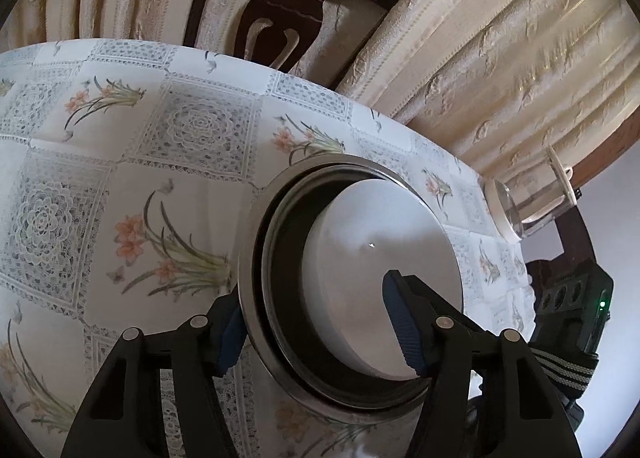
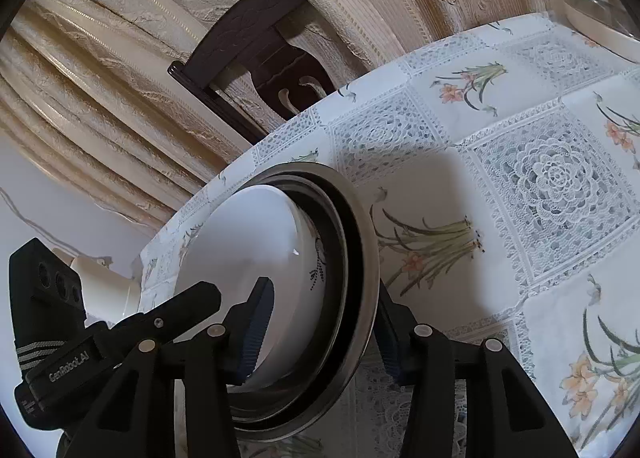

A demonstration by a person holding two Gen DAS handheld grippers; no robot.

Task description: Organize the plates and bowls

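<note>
Both Grippers Pinch One Stack

Evidently the stack hangs between the two tools, tilted above the tablecloth [image 1: 120, 177]. Left gripper [image 1: 320, 322] clamps the steel plate [image 1: 250, 298] and white bowl [image 1: 380, 258] from its side; right gripper [image 2: 320, 330] clamps the opposite rim, facing it. Neither is nearer, so lowering needs both moving level together.

"GenRobot.AI" on left claw [image 2: 208, 294]
</note>
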